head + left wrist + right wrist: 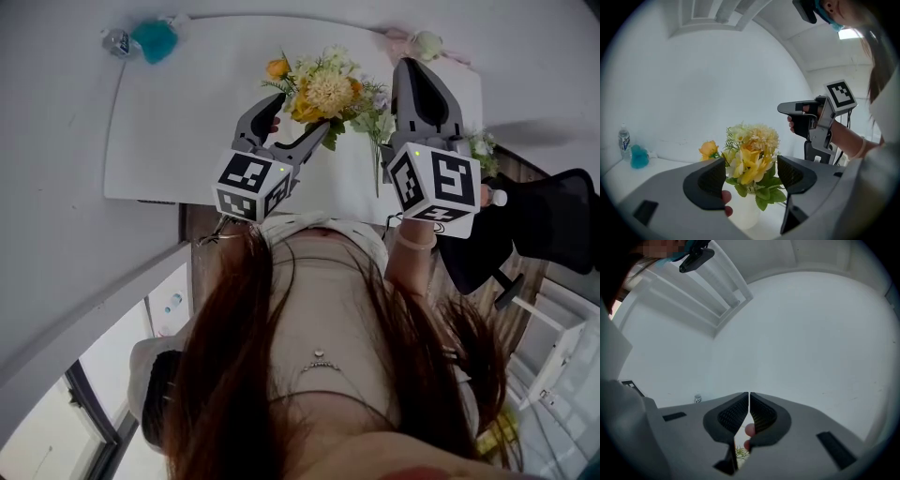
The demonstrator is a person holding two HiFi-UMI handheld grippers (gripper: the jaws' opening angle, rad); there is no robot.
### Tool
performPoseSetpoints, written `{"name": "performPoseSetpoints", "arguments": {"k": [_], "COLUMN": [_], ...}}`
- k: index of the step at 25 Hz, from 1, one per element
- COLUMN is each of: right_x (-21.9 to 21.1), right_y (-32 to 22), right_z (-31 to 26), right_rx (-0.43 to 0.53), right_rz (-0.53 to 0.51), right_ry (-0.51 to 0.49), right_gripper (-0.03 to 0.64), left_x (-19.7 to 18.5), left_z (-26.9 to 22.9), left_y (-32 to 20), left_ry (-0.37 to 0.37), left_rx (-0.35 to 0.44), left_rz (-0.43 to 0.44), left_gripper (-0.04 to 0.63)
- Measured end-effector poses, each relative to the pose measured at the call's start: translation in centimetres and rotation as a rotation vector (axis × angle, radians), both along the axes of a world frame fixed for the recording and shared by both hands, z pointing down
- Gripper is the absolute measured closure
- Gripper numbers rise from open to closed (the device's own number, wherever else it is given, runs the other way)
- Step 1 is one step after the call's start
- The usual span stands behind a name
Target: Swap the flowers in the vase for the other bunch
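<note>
Surface (178, 122): lay bare left of the vase (740, 213), out to its edge.
Left hand-held gripper (751, 161): stood spread, pinching nothing, before the vase.
Flowers (323, 92): yellow, cream and orange, stood in the vase.
Right hand-held gripper (748, 401): was pressed together, right of the vase.
Other bunch (427, 44): pale, lay right beyond the vase.

I'm in a plain, office-like room: a white surface (187, 112), bare white walls (717, 84), a wood-plank floor (530, 267) and a black swivel chair (562, 220) beside me.
</note>
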State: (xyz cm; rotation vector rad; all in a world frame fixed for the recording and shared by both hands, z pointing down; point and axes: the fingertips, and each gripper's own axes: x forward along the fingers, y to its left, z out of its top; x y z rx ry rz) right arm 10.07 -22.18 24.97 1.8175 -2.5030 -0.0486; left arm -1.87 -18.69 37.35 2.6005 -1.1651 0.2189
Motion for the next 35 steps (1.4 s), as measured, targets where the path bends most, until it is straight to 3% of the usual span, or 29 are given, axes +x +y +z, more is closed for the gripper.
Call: {"name": "performPoseSetpoints", "arguments": {"k": [18, 27, 35], "right_x": [3.6, 4.8, 4.5], "right_y": [-0.5, -0.9, -1.1], "right_z": [0.4, 1.1, 1.6], "right_rx": [-0.005, -0.025, -0.034], "right_rz": [0.062, 0.090, 0.091], "right_ry": [0.006, 0.008, 0.002], "right_gripper": [0.588, 0.588, 0.588], "left_x": [2.6, 3.3, 3.3], "left_z": [2.7, 2.6, 2.2], "left_y": [-1.7, -2.2, -2.0], "left_ry": [-0.063, -0.045, -0.034], "left_rx": [-0.032, -0.012, -0.006], "left_rz": [0.021, 0.013, 0.033], "left_gripper": [0.259, 0.415, 0.462]}}
